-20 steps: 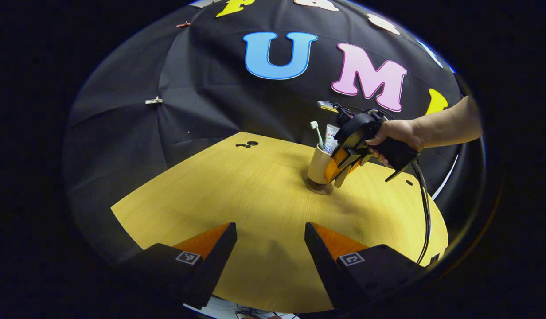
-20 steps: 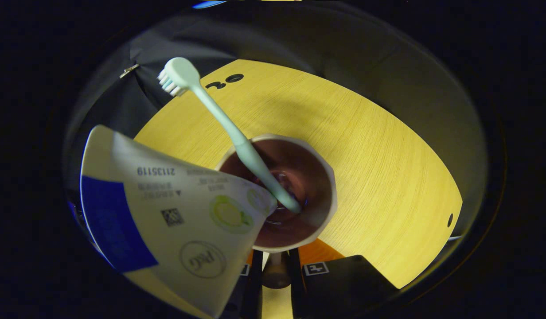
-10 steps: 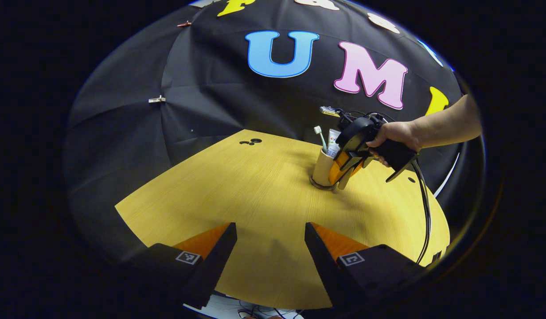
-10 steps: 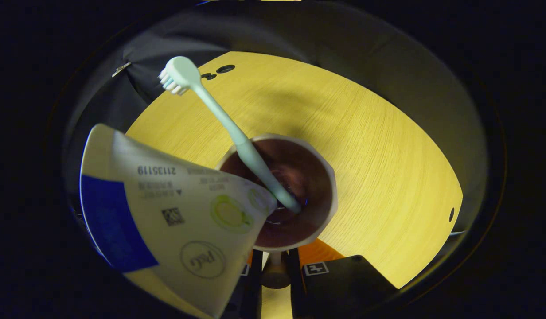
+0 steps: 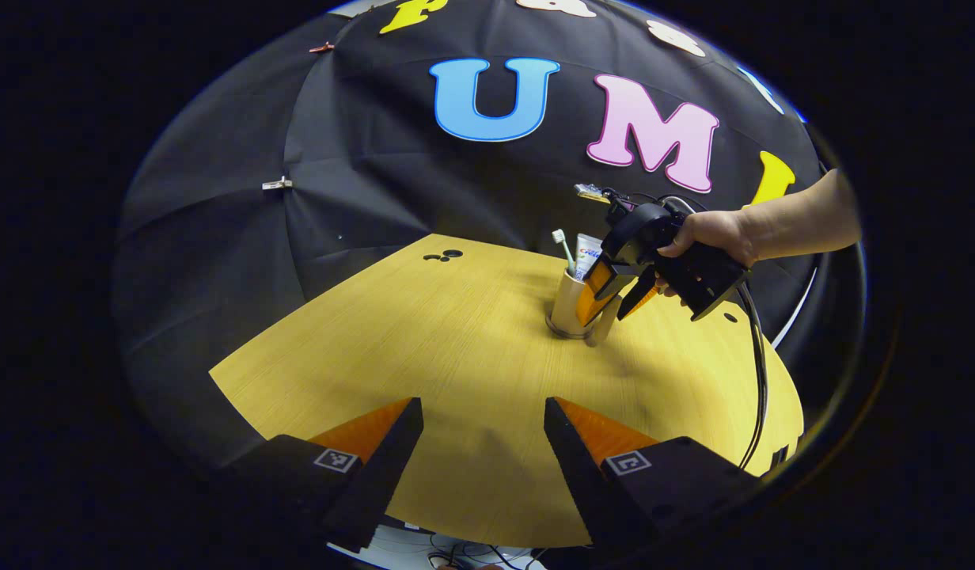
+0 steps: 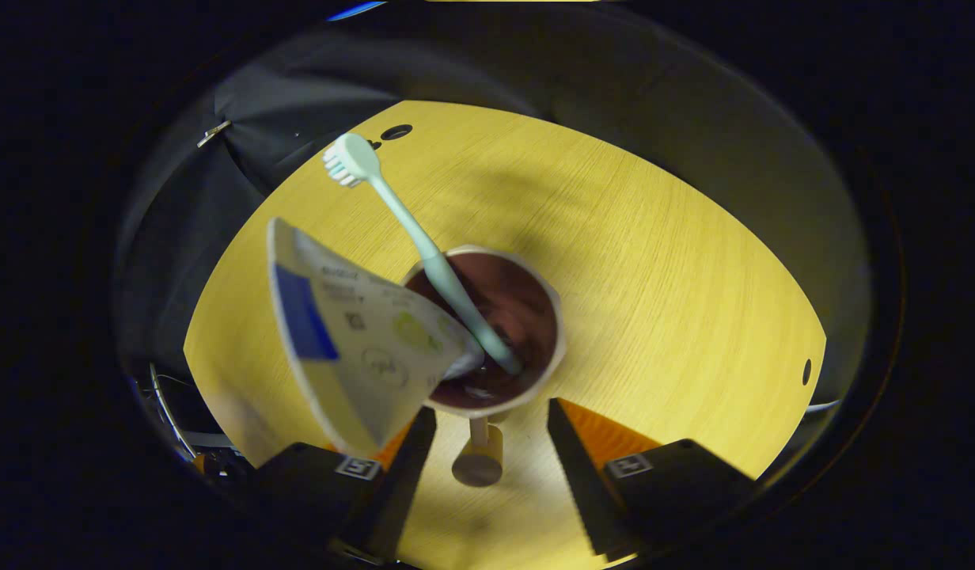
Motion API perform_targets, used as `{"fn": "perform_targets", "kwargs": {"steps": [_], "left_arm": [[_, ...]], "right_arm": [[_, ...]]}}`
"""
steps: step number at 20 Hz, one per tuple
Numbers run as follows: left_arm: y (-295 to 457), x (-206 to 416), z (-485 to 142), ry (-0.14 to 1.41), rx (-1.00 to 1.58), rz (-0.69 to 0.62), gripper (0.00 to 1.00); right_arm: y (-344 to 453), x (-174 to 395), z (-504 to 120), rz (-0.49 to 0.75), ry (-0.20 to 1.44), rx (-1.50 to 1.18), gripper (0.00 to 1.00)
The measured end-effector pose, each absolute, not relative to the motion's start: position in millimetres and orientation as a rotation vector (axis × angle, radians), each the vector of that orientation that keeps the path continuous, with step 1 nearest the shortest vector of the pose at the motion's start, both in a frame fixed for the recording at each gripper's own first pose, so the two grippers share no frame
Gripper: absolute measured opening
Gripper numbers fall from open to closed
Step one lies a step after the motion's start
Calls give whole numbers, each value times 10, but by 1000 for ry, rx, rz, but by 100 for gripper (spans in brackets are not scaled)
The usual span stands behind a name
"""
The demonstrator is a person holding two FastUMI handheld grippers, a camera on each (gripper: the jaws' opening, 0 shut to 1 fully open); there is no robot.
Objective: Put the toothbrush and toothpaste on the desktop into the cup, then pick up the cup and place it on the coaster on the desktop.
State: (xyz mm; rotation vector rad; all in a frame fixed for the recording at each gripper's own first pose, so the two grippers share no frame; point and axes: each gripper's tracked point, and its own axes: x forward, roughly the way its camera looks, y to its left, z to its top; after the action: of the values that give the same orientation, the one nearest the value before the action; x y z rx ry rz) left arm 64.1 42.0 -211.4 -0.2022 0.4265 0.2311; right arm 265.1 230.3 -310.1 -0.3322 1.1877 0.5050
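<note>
A beige cup (image 5: 567,305) stands on a round coaster (image 5: 565,332) at the far right of the wooden table (image 5: 456,348). A pale green toothbrush (image 5: 563,244) and a white toothpaste tube (image 5: 588,255) stick out of it. My right gripper (image 5: 620,294), held by a hand (image 5: 713,233), hangs open just behind the cup. In the right gripper view I look down into the cup (image 6: 527,317), with the toothbrush (image 6: 400,218) and toothpaste tube (image 6: 353,332) leaning left. The cup's handle (image 6: 478,463) lies between the spread fingers of the right gripper (image 6: 487,416), untouched. My left gripper (image 5: 481,412) is open over the near table edge.
Small dark holes (image 5: 444,256) mark the table's far left corner, and one hole (image 5: 729,318) lies near the right edge. A black cable (image 5: 760,380) trails from the right gripper down over the table's right side. Black cloth walls surround the table.
The cup came down onto the coaster. My right gripper then opened off the cup's handle and pulled back a little. The left gripper stayed where it was.
</note>
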Motion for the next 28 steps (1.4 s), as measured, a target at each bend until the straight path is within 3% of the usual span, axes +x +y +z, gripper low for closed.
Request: {"fn": "perform_targets", "kwargs": {"steps": [1, 8, 20, 28], "left_arm": [[383, 629, -2072, 421, -197, 224, 98], [170, 657, -1524, 345, -161, 157, 97], [-169, 264, -265, 123, -162, -60, 97], [57, -276, -73, 18, -87, -3, 97]], "right_arm": [[2240, 2597, -3006, 493, 1173, -317, 100], [1819, 2165, -2332, 391, 959, -201, 100], [1377, 1154, -525, 250, 414, -21, 100], [950, 94, -117, 131, 214, 4, 100]]}}
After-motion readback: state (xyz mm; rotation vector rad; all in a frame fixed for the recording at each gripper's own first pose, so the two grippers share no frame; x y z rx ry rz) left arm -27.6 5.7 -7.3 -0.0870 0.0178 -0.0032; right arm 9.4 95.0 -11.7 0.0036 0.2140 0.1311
